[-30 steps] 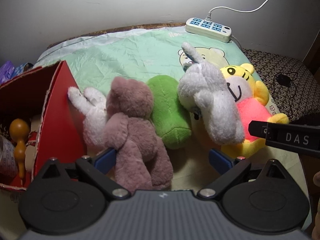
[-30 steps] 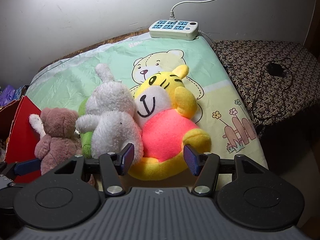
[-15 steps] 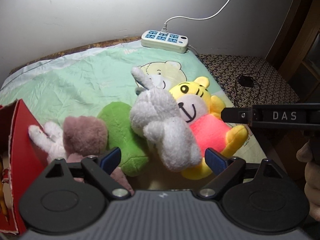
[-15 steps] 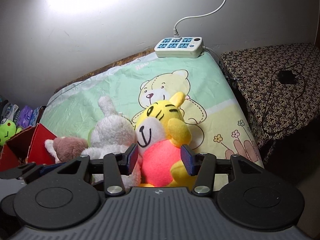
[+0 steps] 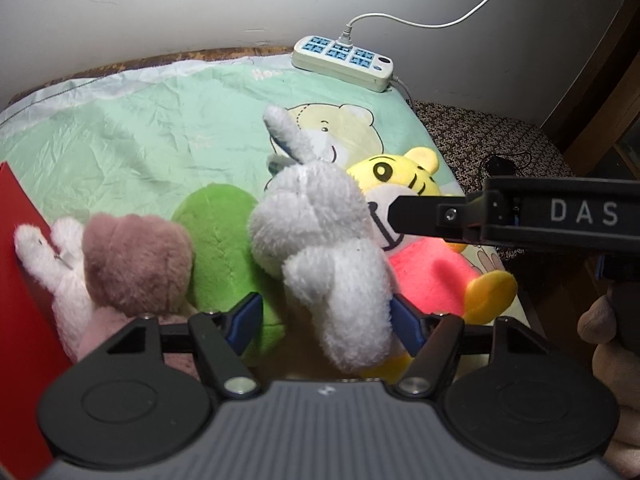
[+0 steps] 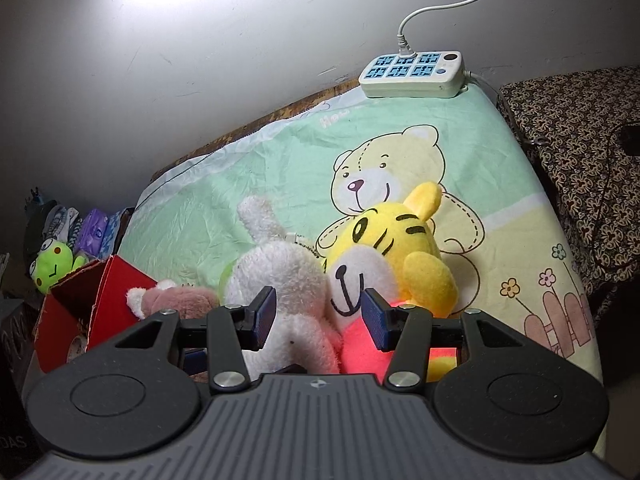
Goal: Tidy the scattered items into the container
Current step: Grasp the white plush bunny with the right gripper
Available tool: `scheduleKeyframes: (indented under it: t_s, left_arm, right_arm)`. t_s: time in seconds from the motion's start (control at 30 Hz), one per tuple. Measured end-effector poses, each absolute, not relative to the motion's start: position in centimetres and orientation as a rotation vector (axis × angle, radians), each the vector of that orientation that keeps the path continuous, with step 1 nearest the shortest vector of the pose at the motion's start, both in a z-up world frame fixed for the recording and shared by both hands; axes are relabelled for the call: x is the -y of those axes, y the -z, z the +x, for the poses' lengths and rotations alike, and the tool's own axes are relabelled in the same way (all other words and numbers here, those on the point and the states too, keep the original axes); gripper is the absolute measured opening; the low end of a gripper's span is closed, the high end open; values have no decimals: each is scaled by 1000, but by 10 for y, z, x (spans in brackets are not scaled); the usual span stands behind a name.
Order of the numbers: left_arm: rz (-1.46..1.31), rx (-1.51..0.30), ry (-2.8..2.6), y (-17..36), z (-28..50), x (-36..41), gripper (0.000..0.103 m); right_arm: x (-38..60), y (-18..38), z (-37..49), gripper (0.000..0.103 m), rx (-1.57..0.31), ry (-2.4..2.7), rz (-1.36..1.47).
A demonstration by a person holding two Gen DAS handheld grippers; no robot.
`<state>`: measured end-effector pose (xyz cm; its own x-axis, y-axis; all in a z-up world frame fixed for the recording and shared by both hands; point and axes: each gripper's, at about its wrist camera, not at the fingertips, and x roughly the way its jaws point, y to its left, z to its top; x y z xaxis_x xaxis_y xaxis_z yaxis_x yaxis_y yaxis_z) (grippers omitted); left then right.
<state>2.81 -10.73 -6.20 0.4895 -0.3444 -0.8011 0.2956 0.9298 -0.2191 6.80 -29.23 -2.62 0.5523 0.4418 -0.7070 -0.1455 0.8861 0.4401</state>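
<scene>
1. Grey plush rabbit [image 5: 320, 248]: lies on the bed sheet [image 5: 132, 136] between green plush [image 5: 216, 240] and yellow tiger plush [image 5: 404, 184].
2. Left gripper [image 5: 326, 318]: jaws have just been closing; rabbit's arm between them, right pad touching, grip unconfirmed.
3. Right gripper [image 6: 318, 314]: jaws half open, astride rabbit and tiger, holding nothing.
4. Red box [image 6: 116, 292]: left of the plush.

My blue pads [image 5: 245, 320] look like ribbed rubber on matt black plastic arms. The grey rabbit [image 5: 320, 240], brown bear [image 5: 136, 256] and yellow tiger [image 6: 400, 248] are fuzzy plush. The green sheet [image 5: 140, 128] is thin creased cloth; the red box [image 6: 116, 292] matt cardboard; the power strip [image 6: 412, 74] smooth plastic.
</scene>
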Motion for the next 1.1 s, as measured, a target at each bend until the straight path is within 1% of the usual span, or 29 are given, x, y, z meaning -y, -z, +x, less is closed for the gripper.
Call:
scheduleKeyframes:
  t_s: [0.03, 0.2, 0.27, 0.3, 0.33, 0.5, 0.53, 0.6, 0.7, 0.87, 1.1]
  left_arm:
    - [-52, -984, 392, 62, 29, 108, 74]
    - [-72, -1004, 405, 70, 38, 111, 74]
    - [-60, -1003, 421, 71, 39, 115, 67]
    - [-55, -1009, 430, 72, 39, 116, 60]
    - [-53, -1015, 433, 74, 40, 117, 55]
    - [-58, -998, 442, 74, 42, 116, 49]
    - [-50, -995, 446, 74, 41, 117, 47]
    - [-20, -982, 453, 72, 38, 121, 46]
    - [20, -963, 467, 67, 30, 126, 46]
    - [36, -952, 492, 58, 13, 127, 46]
    - [55, -890, 505, 34, -21, 119, 46]
  right_arm:
    - [294, 26, 70, 52, -924, -361, 355]
    - [283, 38, 78, 52, -975, -416, 350]
    - [279, 48, 83, 53, -1020, -435, 376]
    - [277, 53, 85, 53, -1042, -445, 394]
    - [276, 57, 87, 53, -1054, -450, 411]
    - [283, 69, 96, 52, -1087, -474, 530]
    - [284, 70, 96, 50, -1089, -483, 546]
    - [284, 68, 93, 45, -1078, -504, 534]
    - [284, 63, 86, 43, -1061, -511, 508]
    - [282, 48, 68, 42, -1044, -519, 436]
    - [276, 22, 41, 42, -997, -551, 393]
